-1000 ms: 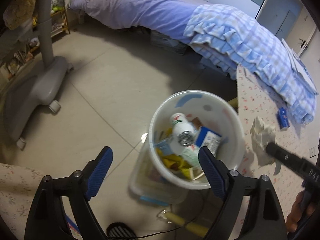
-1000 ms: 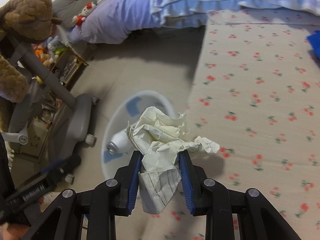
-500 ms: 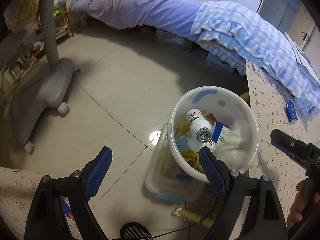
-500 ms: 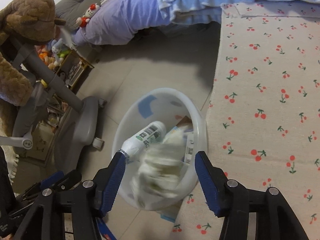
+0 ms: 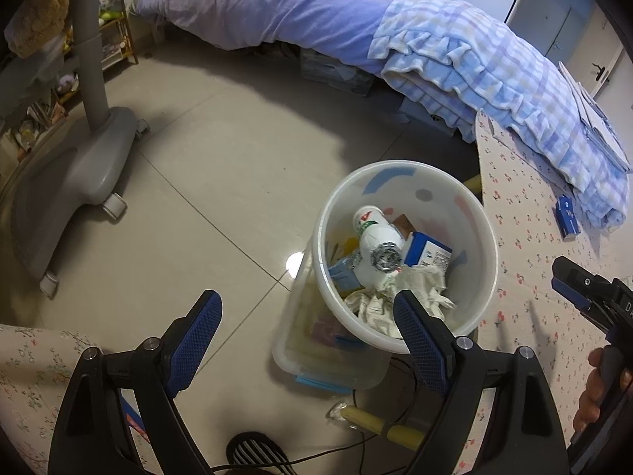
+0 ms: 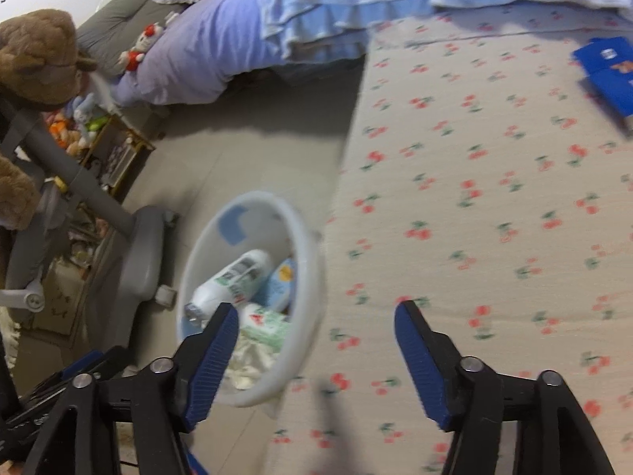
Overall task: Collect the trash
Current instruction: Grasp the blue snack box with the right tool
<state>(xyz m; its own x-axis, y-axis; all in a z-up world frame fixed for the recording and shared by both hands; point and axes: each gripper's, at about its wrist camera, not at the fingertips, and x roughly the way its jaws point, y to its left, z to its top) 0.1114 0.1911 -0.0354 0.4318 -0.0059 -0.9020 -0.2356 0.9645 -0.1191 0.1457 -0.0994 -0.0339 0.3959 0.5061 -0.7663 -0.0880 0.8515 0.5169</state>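
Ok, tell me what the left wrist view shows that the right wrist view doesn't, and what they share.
Only the left wrist view: the clear plastic box on the floor behind the bin, a yellow table leg, a door handle, and the left tongs, open and empty.

Only the right wrist view: a brown plush bear, and the right tongs, opening with nothing between them.

Both: the white bin holding the crumpled paper and a white bottle, the cherry-print tablecloth, a blue packet, the bed.
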